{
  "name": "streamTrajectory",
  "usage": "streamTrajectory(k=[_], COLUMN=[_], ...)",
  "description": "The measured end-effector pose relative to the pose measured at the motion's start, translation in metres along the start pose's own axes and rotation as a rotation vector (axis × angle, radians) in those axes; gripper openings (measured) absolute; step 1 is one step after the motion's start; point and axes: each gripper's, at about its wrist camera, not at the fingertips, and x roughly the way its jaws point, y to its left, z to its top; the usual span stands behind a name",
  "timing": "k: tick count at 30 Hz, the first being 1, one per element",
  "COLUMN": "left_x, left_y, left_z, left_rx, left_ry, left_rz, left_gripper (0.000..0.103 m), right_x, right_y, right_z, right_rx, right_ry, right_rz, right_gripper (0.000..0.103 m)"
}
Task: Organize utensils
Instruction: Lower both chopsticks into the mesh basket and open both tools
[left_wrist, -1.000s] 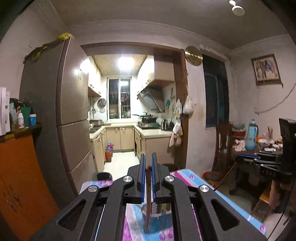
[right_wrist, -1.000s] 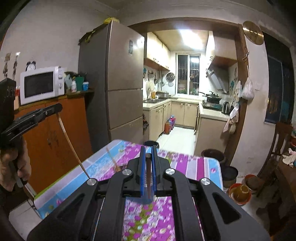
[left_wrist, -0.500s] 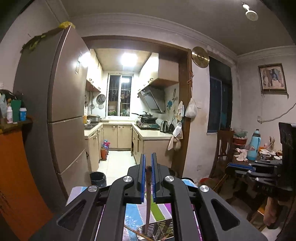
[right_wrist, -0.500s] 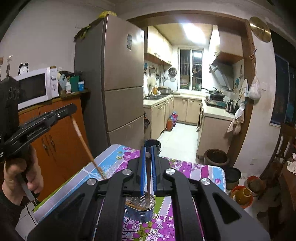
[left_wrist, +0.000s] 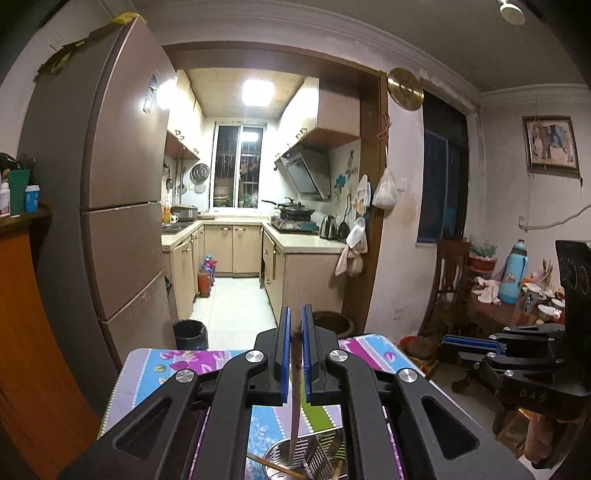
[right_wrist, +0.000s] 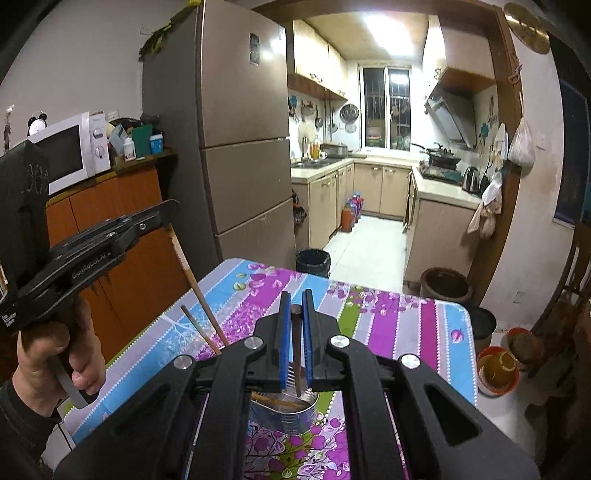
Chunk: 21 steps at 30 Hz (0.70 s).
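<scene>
So we've got a chopstick in each gripper and both are right over the metal holder (right_wrist: 284, 410), so we'd say we're near the end of the carry and just short of the drop. At least two sticks already sit in the holder, one poking up out of it on the left side (right_wrist: 199, 326). What's left, as far as we can judge: lower both, let go, then see whether anything else needs collecting. No other loose utensils show on the worktop (right_wrist: 388, 314) in either view.

Left gripper (left_wrist: 294, 354) first: its jaws are closed on the left chopstick (left_wrist: 294, 417), a thin brown stick pinched near its thick end and hanging down, with the tip inside the holder's rim or just above it; we can't tell which. From the right wrist view it runs at a slant from the gripper down toward the holder.

Right gripper (right_wrist: 294, 339): jaws also clamped tight, on the right chopstick (right_wrist: 296, 354), darker brown, tapering, pointing nearly straight down into the holder.

The holder itself is a shiny round steel cup with a slotted insert, standing upright on the flowery striped cloth, somewhere toward the near edge of the worktop and well away from the far corners. The sticks look light and slim, so they'd probably slide in easily once released.
</scene>
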Motion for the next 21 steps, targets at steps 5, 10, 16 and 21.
streamTrajectory(k=[5,10,16,21], left_x=[0.01,0.016,0.021,0.027], left_y=[0.001,0.0,-0.002,-0.002], left_z=[-0.009,-0.015,-0.016,-0.017], left_rx=[-0.002,0.003,0.007,0.014], left_ry=[0.02,0.036,0.047,0.07], left_rz=[-0.003,0.006,0.002,0.005], left_gripper=[0.007,0.007,0.007,0.007], right_x=[0.015,0.021,0.029,0.033], right_y=[0.002,0.003,0.0,-0.006], right_z=[-0.004,-0.005,-0.007,-0.011], right_rx=[0.0,0.001,0.011,0.027], right_ry=[0.026,0.028,0.034,0.039], right_rz=[0.003,0.001,0.003,0.01], right_gripper=[0.005,0.005,0.005,0.005])
